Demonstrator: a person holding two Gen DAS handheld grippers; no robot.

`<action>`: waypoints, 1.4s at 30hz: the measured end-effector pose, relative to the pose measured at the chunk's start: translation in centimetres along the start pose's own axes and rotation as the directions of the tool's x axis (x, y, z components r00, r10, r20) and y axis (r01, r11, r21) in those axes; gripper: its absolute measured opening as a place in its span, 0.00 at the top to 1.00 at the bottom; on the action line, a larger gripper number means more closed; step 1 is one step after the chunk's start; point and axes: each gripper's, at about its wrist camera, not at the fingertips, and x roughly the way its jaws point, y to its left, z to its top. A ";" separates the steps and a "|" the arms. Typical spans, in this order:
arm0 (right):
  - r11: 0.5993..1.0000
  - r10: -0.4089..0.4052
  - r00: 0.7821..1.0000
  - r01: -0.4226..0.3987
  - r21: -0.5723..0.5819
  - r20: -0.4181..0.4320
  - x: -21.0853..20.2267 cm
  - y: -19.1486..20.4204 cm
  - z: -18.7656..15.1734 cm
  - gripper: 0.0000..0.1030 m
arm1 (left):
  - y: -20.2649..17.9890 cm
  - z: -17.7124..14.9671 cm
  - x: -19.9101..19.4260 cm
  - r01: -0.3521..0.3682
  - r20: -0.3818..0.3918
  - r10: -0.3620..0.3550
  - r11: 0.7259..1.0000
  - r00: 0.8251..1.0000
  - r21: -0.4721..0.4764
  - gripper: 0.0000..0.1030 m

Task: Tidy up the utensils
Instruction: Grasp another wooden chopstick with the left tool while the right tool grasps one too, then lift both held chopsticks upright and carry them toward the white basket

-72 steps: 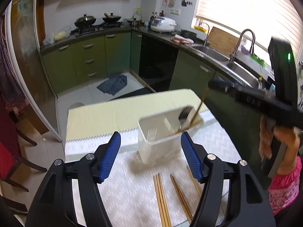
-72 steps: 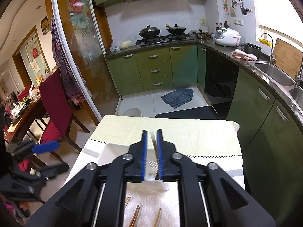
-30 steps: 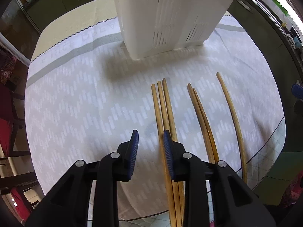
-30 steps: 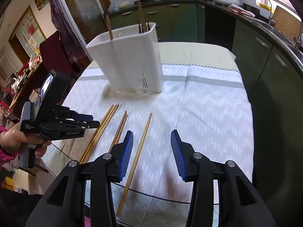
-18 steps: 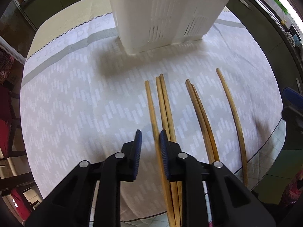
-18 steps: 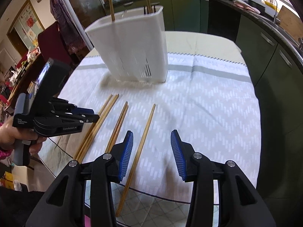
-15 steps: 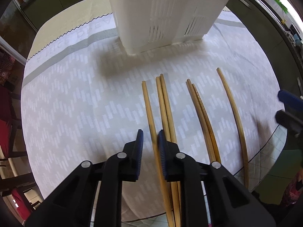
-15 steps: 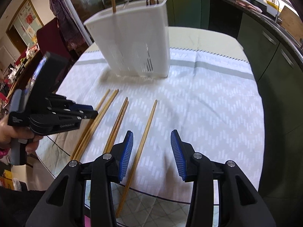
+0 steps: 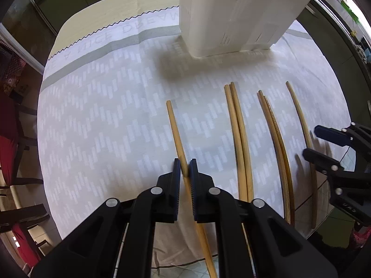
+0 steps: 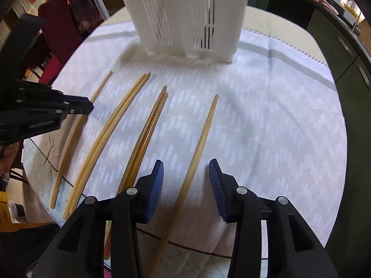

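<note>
Nearest the left wrist camera, the left gripper [image 9: 184,169] has its fingers [image 9: 176,176] pinched narrow on the leftmost chopstick [image 9: 175,125], gripping it part-way along the shaft so that the long end reaches ahead over the patterned cloth [image 9: 104,115] of the worktop. Nearest the right wrist camera, the right gripper [image 10: 185,185] straddles the single chopstick [image 10: 204,134] lying apart on that side; its fingers [image 10: 155,185] stand partly apart and are closing, the stick between them but not yet pressed. Between the two lie a pale pair [image 10: 111,127] and a darker pair [image 10: 146,125], each pair touching along its length. Farther off stands the white slotted holder [image 10: 185,14], upright on the cloth. Judged from this, a good lift would keep each stick square in the pads, rise straight off the cloth without dragging the neighbours, then tip the stick toward upright before lowering it into the holder's open top, which neither view shows.
</note>
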 end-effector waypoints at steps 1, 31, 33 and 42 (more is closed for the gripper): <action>1.000 -0.011 1.000 0.011 0.001 -0.017 0.5 0.1 0.1 0.63 | 0.2 -0.2 -0.1 -0.003 0.004 0.003 1.000 1.000 0.007 0.92; 0.991 0.052 0.963 -0.082 0.104 0.266 -8.8 -3.5 0.6 0.93 | 1.6 0.8 -9.0 0.052 0.250 -0.053 0.999 0.967 0.009 0.94; 0.990 0.055 0.956 -0.089 0.107 0.288 -9.7 -3.5 0.3 0.93 | 1.6 0.4 -10.2 0.051 0.282 -0.052 0.999 0.958 0.011 0.94; 0.987 0.083 0.935 -0.125 0.102 0.345 -11.8 -3.5 -1.4 0.93 | 0.8 -1.9 -14.0 0.051 0.398 -0.057 0.998 0.916 0.026 0.94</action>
